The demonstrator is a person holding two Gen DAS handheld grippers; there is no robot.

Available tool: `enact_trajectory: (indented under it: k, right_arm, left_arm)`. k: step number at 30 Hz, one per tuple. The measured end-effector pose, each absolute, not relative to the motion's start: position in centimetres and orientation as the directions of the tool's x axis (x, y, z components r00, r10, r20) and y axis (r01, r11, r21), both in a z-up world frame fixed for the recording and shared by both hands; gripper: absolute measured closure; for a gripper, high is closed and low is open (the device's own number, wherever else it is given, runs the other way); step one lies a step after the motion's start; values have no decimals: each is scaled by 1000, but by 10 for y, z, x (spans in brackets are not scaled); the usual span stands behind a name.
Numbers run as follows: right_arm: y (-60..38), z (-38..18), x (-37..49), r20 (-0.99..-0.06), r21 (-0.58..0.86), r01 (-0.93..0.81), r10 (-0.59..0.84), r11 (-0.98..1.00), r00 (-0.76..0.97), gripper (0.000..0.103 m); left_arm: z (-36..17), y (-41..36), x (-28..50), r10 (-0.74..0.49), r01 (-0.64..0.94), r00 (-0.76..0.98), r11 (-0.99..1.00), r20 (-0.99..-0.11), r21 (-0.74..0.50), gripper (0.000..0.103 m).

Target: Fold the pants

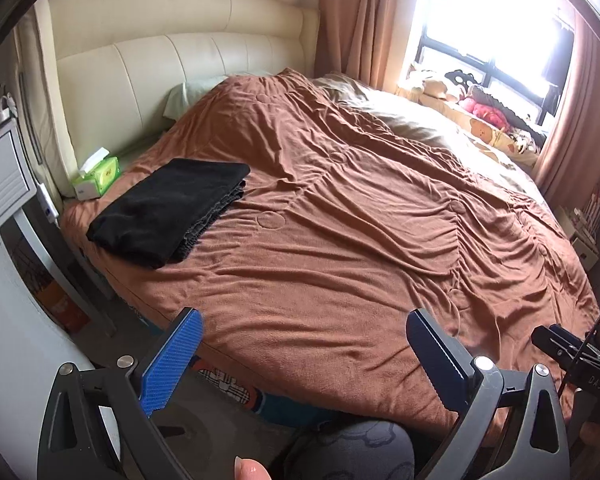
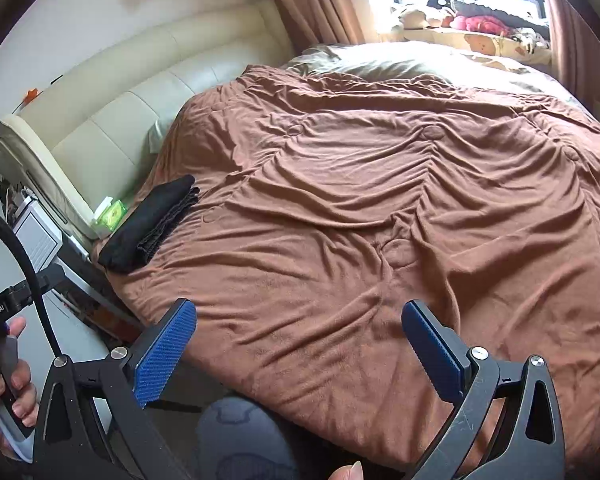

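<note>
pants (image 1: pixel 168 210) lie folded into a black stack at the bed's (image 1: pixel 360 240) left edge near the headboard, beside a tissue pack (image 1: pixel 98 176) (likely parked there, finished). left claw (image 1: pixel 304 354) and right claw (image 2: pixel 300 350) hover wide apart, holding nothing, well short.

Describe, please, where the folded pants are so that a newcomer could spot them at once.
Start at the cream headboard and follow the brown blanket toward its near corner. The pants lie there as a flat folded stack, beside a green tissue pack. They are the only black item on the bed.
</note>
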State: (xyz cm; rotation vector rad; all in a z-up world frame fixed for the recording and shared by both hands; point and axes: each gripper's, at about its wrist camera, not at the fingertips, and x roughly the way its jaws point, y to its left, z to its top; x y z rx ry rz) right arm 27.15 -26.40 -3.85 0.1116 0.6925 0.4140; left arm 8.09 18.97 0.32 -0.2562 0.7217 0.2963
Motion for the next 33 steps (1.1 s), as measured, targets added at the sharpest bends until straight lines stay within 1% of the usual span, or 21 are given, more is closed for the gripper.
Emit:
enact_trajectory:
  k: [7,15,23,30,33]
  right_arm:
    - [-289,-31,204,-571,220,-318,386,922,725,0]
    - [-312,-25,142,-547,193,-309,364,931,754,0]
    - [-333,-21,86,-523,197,-301,360,933,773,0]
    - [-340,-23,42,-498,143,-299,330,943,802,0]
    - [-341,-27,29,-509,145,-281,315,949,801,0]
  left_arm:
    - [7,158,42,140,-279,734,954,-665,-107,0]
    - [11,127,-5,114,-214,768,973,-630,-85,0]
    - [19,111,-53,115,-192,811,979,-574,-75,0]
    - [10,102,-85,109,-175,822,982,-559,-66,0]
    - [4,97,-98,104,-163,826,985,-553,-59,0]
